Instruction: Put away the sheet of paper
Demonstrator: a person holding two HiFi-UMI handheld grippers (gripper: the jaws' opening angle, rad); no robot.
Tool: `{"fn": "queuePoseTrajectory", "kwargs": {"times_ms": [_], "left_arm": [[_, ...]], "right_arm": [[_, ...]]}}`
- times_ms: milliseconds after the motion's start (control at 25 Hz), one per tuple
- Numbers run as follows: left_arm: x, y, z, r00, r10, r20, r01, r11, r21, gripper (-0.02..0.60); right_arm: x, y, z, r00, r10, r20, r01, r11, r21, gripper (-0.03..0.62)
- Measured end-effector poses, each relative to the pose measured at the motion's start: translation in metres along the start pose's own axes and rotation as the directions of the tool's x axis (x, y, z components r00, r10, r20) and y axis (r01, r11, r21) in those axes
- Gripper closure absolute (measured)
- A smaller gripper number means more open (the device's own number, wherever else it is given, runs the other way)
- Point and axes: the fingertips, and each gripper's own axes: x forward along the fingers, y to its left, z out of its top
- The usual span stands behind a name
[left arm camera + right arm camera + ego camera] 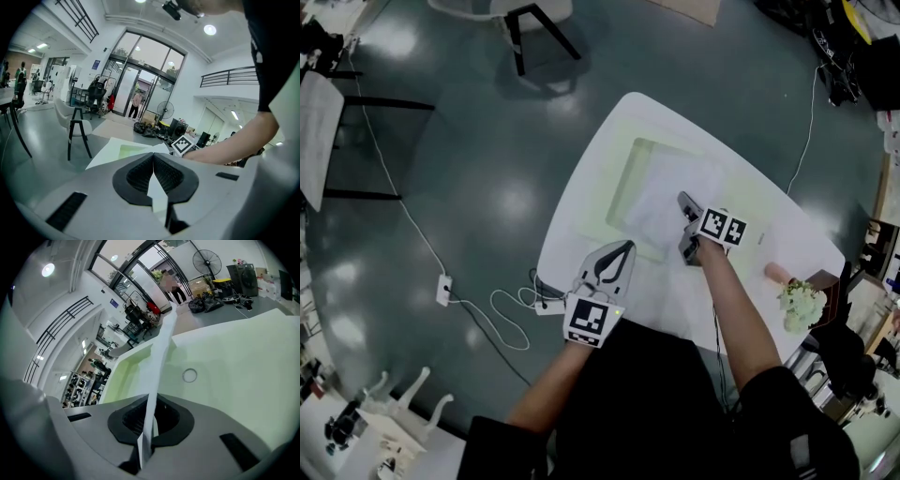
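The right gripper [152, 404] has its fingers clenched on the sheet of paper [161, 348], which runs edge-on between them and rises over the pale green tray [243, 348]. It is probably held this way so it can be lowered flat into the tray. From above, the sheet [670, 202] drapes across the tray [623, 178], its near edge in that grip. The left gripper [623, 251], fingers together and seemingly empty, rests on the surface [581, 216] just beside the tray's near corner, likely on standby.

Glossy grey-green floor [487, 169], white table [578, 217], pale stool [78, 126], tall glass entrance doors [140, 89], round ceiling lights [209, 29], balcony railing [229, 76].
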Motion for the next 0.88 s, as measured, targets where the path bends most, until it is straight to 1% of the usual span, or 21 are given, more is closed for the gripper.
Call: {"fn": "queuePoseTrajectory", "kwargs": {"times_ms": [240,400,600,880], "left_arm": [[0.000,0.017,-0.002,1.000,0.030,0.005,-0.030,0.998,-0.053,0.577],[0.002,0.024,-0.004,1.000,0.027,0.007,-0.027,0.997,-0.066,0.577],[0.003,0.029,-0.003,1.000,0.018,0.004,-0.018,0.997,-0.072,0.577],[0.004,0.036,-0.004,1.000,0.008,0.001,-0.008,0.996,-0.084,0.577]], "right_arm": [[0.010,0.012,-0.001,1.000,0.011,-0.018,-0.011,1.000,-0.018,0.594],[0.018,0.016,-0.004,1.000,0.009,-0.025,-0.010,1.000,-0.023,0.594],[0.027,0.023,-0.004,0.999,0.004,-0.045,-0.008,0.996,-0.088,0.594],[0.044,0.036,-0.008,0.998,0.027,-0.051,-0.029,0.998,-0.057,0.594]]}}
